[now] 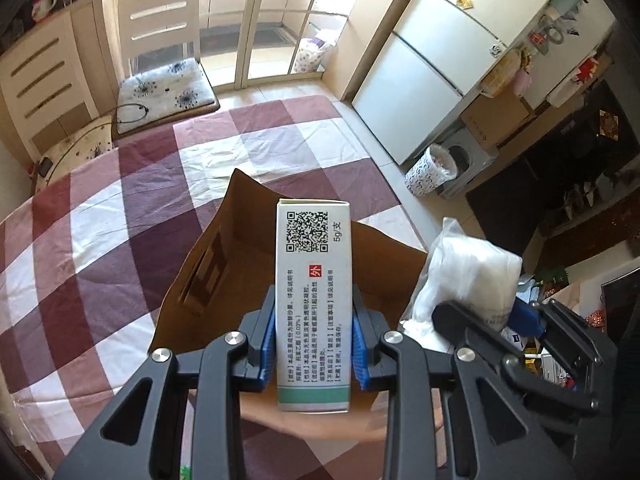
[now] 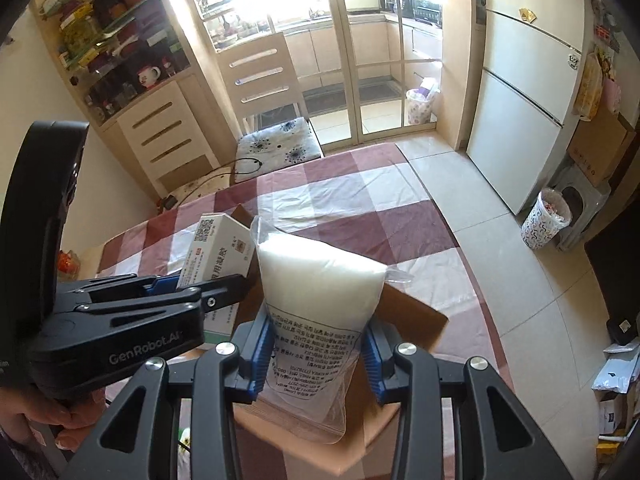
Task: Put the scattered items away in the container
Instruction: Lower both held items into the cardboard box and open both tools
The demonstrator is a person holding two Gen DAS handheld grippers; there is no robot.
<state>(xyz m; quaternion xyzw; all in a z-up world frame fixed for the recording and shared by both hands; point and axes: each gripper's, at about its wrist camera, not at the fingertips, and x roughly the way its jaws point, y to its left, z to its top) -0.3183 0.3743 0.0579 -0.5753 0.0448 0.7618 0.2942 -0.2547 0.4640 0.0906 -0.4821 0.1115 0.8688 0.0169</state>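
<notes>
My left gripper [image 1: 314, 340] is shut on a white medicine box [image 1: 313, 280] with a QR code and a green band, held upright over the open brown cardboard box [image 1: 208, 264]. My right gripper [image 2: 318, 350] is shut on a clear bag of white cotton [image 2: 316, 296], also above the cardboard box [image 2: 416, 320]. In the left wrist view the cotton bag [image 1: 468, 276] and the right gripper [image 1: 480, 324] show at the right. In the right wrist view the left gripper [image 2: 212, 288] holds the medicine box [image 2: 218, 248] at the left.
The table wears a red, purple and white checked cloth [image 1: 100, 240]. A white chair with a flowered cushion [image 1: 166, 88] stands at its far end. Beyond are a white fridge [image 1: 448, 68], a patterned bin [image 1: 430, 170], a drawer cabinet [image 2: 164, 136] and glass doors.
</notes>
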